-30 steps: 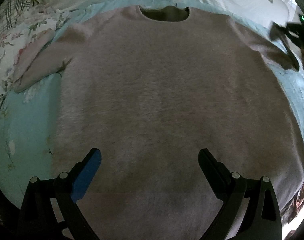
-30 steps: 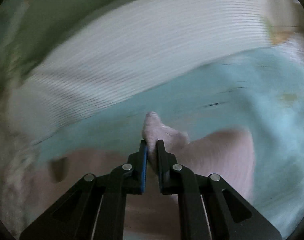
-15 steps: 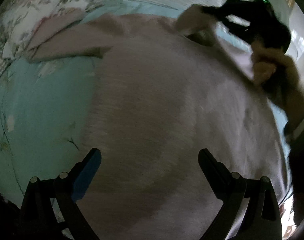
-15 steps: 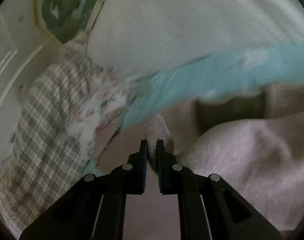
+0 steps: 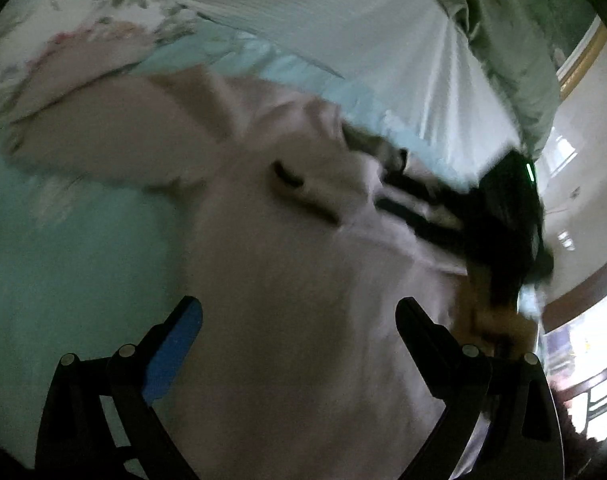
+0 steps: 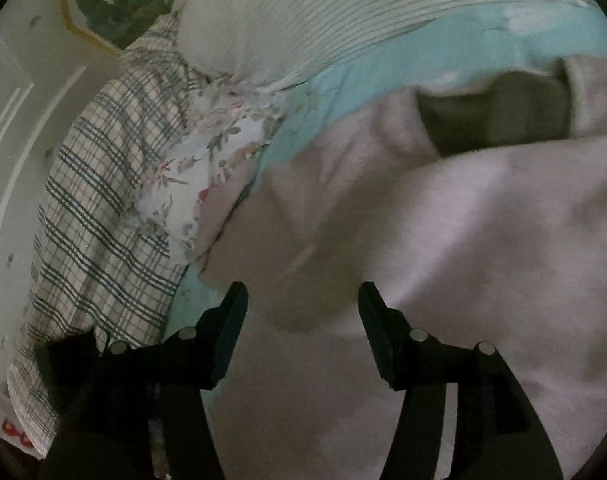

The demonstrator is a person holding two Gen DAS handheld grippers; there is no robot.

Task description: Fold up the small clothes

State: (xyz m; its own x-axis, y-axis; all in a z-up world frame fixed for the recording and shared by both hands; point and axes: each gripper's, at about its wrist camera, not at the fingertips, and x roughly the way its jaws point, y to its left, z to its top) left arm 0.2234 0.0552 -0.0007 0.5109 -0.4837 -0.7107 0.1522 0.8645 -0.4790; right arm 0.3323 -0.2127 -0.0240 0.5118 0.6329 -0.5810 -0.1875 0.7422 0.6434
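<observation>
A pale pink fuzzy sweater [image 5: 287,280] lies on a light blue bedsheet [image 5: 71,248]. Its left sleeve [image 5: 115,136] stretches out to the left; the right sleeve lies folded across the chest. My left gripper [image 5: 299,320] is open and empty above the sweater's lower body. My right gripper [image 6: 303,300] is open and empty just above the folded sleeve [image 6: 483,232]. The right gripper also shows in the left wrist view [image 5: 423,208], blurred, over the sweater's upper right. The neck opening [image 6: 495,116] shows dark at upper right.
A plaid pillow [image 6: 99,208] and a floral cloth [image 6: 207,160] lie at the sheet's left edge. A white ribbed blanket [image 6: 343,16] lies beyond the collar. A green floral pillow [image 5: 515,24] sits at far right.
My right gripper carried the right sleeve leftward across the sweater, then opened and let it go. My left gripper swung its view toward the left sleeve and stayed open.
</observation>
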